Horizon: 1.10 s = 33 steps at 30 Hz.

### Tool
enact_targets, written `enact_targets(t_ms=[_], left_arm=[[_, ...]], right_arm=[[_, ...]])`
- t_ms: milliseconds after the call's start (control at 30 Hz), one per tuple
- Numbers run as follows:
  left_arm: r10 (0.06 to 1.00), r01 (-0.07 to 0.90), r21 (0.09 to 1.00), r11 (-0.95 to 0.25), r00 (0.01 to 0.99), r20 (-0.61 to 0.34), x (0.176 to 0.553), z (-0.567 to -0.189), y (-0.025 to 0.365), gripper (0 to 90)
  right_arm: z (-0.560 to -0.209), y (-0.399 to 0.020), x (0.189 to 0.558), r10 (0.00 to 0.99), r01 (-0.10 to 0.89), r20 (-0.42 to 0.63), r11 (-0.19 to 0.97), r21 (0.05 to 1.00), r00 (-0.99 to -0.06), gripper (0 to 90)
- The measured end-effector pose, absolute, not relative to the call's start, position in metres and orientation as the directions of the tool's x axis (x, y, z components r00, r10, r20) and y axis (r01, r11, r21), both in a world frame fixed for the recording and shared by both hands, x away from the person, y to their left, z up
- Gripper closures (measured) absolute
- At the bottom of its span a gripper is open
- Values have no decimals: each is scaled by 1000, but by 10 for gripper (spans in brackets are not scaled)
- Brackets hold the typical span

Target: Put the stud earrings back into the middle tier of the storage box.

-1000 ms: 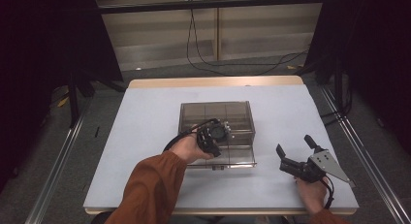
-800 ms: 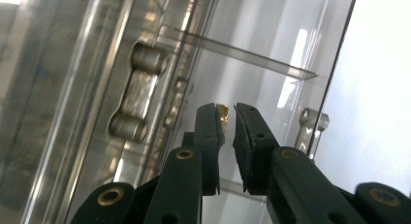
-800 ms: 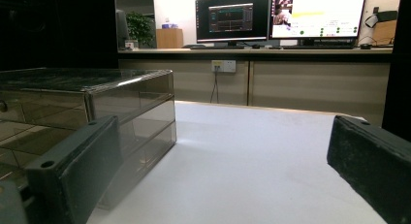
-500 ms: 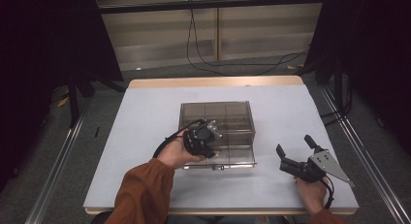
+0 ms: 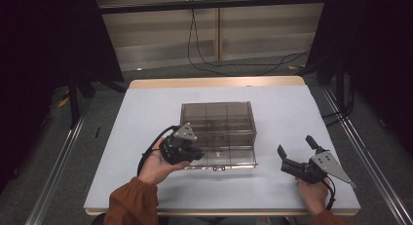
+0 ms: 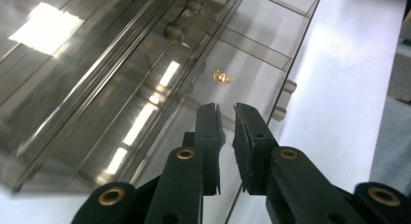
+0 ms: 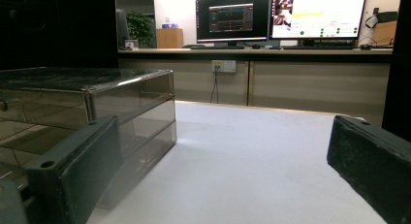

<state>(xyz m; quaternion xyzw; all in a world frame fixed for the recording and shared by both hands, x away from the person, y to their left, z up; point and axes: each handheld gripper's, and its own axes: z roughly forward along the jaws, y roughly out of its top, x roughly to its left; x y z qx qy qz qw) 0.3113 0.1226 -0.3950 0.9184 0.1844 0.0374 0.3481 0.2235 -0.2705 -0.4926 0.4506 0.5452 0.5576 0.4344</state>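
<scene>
Seen from the high view, a smoky transparent drawer box (image 5: 218,123) is sitting near the middle of the white surface (image 5: 146,103), its lower drawer (image 5: 226,157) standing pulled out toward the person. The left tongs (image 5: 195,155), cradled in the person's left hand (image 5: 158,162), are hovering at the drawer's front left corner with their jaws nearly pressed together and nothing between them. The right tongs (image 5: 296,152) are resting well apart from the box, near the surface's front right edge, with jaws spread wide.

In the left gripper view, the left tongs (image 6: 228,107) are pointing down over the open drawer (image 6: 160,103), the two black jaws separated by just a narrow slit and pinching nothing. A small gold-coloured piece (image 6: 222,77) is lying inside the drawer just beyond the jaw tips.

In the right gripper view, the right tongs (image 7: 223,151) are lying low on the surface (image 7: 252,161), jaws standing far apart and empty. The drawer box (image 7: 92,117) is rising at the left, and monitors (image 7: 281,15) are glowing on a desk in the background.
</scene>
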Motion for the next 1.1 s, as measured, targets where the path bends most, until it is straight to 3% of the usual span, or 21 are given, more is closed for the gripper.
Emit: enact_targets(t_ms=[33, 433, 767, 1100], left_arm=[[391, 340, 654, -675, 917, -73, 312, -396, 127, 836], [472, 404, 692, -599, 876, -103, 317, -405, 180, 808], [546, 472, 627, -619, 833, -87, 317, -420, 209, 756], [529, 478, 507, -717, 847, -51, 327, -431, 207, 778]], right_arm=[[-493, -270, 224, 976, 7, 29, -28, 1000, -216, 0], [-493, -270, 223, 976, 8, 30, -29, 1000, -216, 0], [-493, -270, 223, 976, 9, 32, -30, 999, -217, 0], [-493, -270, 224, 976, 10, 31, -30, 1000, -217, 0]])
